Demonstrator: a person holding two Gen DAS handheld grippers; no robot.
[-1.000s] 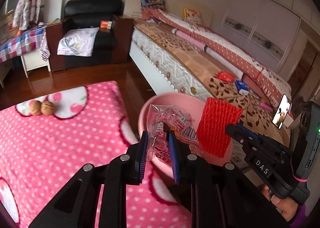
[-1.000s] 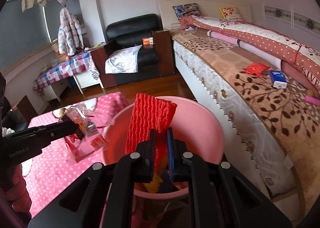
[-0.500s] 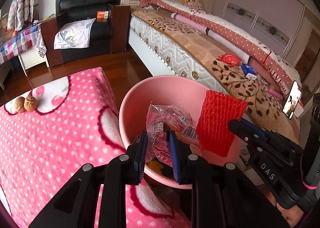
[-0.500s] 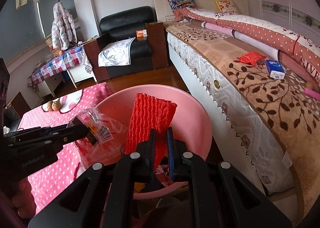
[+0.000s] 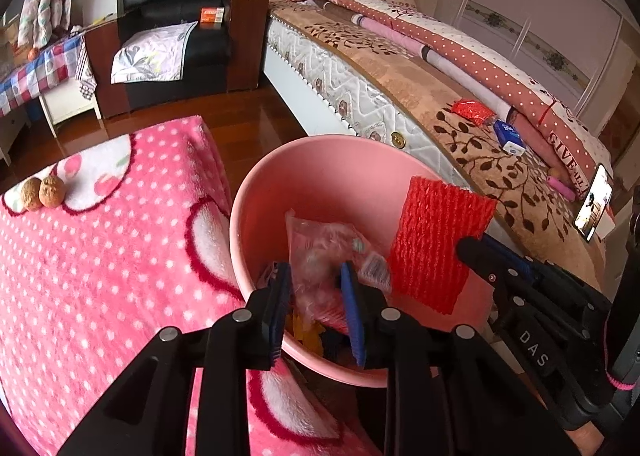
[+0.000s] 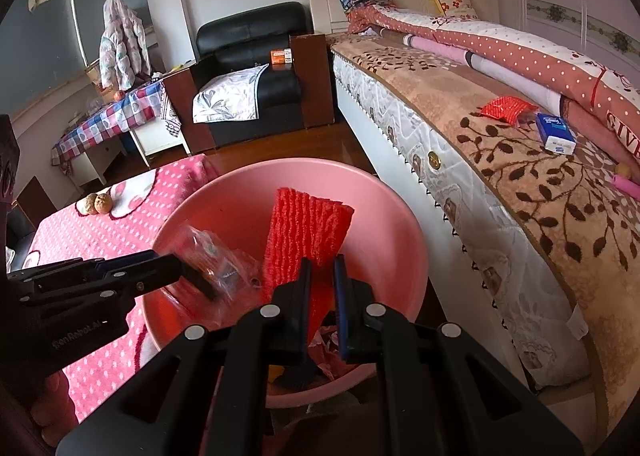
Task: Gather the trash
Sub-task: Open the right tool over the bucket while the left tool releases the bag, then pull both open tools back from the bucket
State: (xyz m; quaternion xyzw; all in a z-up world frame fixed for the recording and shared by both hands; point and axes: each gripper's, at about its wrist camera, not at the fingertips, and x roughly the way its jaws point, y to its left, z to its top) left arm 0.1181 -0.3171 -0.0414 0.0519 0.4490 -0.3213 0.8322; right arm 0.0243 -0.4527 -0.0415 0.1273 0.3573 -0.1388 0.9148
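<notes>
**Two pieces of trash hanging over the pink bin**

The left hand-held gripper (image 5: 316,288) is reaching down into the mouth of the bin (image 5: 256,192). Its jaws have just been opening and are standing partly spread, with the clear wrapper (image 5: 320,252) sitting blurred between the blue pads (image 5: 354,312); the pads are no longer visibly pressing on it. The right hand-held gripper (image 6: 320,288) is pinching the red mesh sleeve (image 6: 308,232) with its jaws nearly together, and the sleeve is standing upright above the bin's inside, just right of the wrapper.

Below both grippers, more scraps are lying in the bottom of the bin, yellow and dark bits among them. Left of the left gripper a pink dotted blanket (image 5: 100,276) is covering the counter, touching the bin's rim, with two walnuts (image 5: 44,192) lying on it well away. Right of the right gripper the bed (image 6: 520,184) is running alongside, carrying a red packet (image 6: 506,108) and a blue tissue pack (image 6: 556,132). A phone (image 5: 594,202) is glowing beyond the right gripper.

"DAS" is showing on the right gripper's body; the quilt is reading "GIVE".
</notes>
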